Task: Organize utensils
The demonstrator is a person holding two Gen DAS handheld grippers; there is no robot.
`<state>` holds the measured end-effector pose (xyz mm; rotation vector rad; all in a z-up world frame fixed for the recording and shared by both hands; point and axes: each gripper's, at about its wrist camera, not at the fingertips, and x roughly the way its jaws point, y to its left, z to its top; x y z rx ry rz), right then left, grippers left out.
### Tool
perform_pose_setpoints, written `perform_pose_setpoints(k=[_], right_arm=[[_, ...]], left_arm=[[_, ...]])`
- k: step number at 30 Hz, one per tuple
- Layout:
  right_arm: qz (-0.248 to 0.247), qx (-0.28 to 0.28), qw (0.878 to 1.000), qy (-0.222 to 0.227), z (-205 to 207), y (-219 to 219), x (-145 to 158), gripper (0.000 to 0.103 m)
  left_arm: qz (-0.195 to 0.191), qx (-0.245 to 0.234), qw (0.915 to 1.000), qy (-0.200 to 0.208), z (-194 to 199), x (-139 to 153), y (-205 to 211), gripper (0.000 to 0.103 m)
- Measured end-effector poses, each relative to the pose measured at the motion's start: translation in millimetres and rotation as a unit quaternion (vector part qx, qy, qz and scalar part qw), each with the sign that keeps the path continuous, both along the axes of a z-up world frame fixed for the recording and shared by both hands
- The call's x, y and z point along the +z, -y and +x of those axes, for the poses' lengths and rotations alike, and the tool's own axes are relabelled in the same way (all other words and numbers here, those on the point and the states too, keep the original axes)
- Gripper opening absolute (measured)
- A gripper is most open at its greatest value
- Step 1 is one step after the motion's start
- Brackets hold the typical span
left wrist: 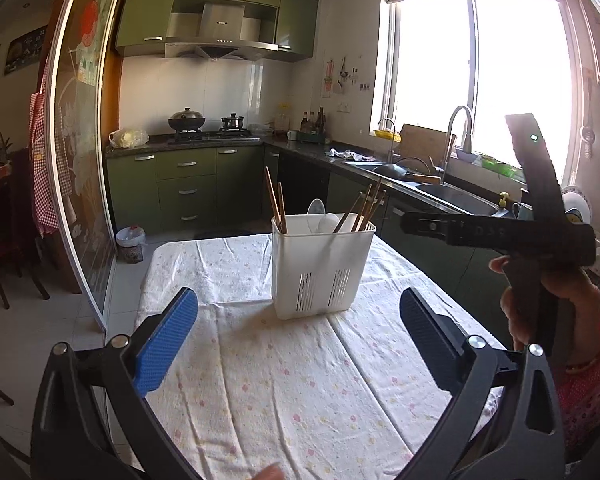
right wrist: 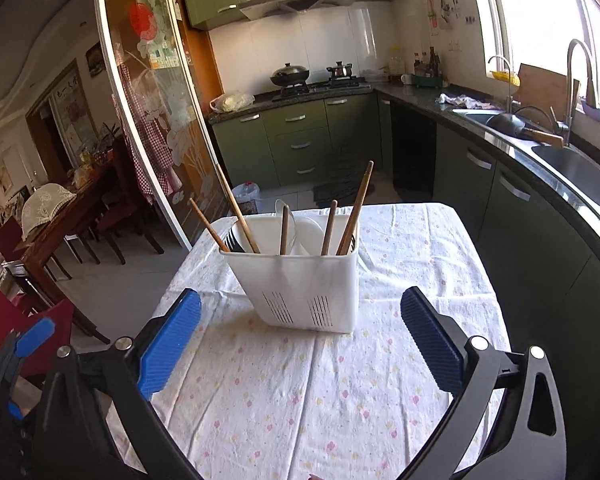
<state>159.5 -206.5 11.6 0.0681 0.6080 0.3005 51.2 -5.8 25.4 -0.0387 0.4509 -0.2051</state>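
Holder dead ahead, both my tongs apart and empty.
The white holder (right wrist: 300,280) stands upright ahead of my right tongs (right wrist: 300,336), nearer than my left tongs (left wrist: 298,340); chopsticks (right wrist: 352,216) lean upward.

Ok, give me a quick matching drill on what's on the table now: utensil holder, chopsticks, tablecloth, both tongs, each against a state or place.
Things:
1. utensil holder
2. chopsticks
3. tablecloth
4. left tongs and right tongs

States:
A. spread flat, floral print
B. open, nothing between them
C. white, upright on the cloth
D. leaning inside the holder

Pairs: 1-C, 2-D, 3-A, 4-B
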Motion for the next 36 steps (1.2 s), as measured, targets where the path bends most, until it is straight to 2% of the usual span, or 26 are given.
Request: perform_pose_setpoints(k=[3,13,29,36], right_arm=[[-0.025,-0.035,0.998,0.039,-33,0,-6,0.098],[-0.021,-0.073,0.993,0.089,-93,15,-16,0.098],[-0.028,-0.049,0.994,0.097,-117,20,-13,0.098],[-0.030,-0.045,0.993,0.102,-120,19,-10,0.098]], left_arm=[[0.003,0.007,1.0000,-0.004,-1,-7,-3,0.096],[0.003,0.024,0.9997,0.005,-14,-10,-9,0.096],[0.023,0.018,0.9996,-0.003,-22,-9,6,0.096],[-0.010,0.001,0.9999,-0.009,-20,-11,1,0.096]])
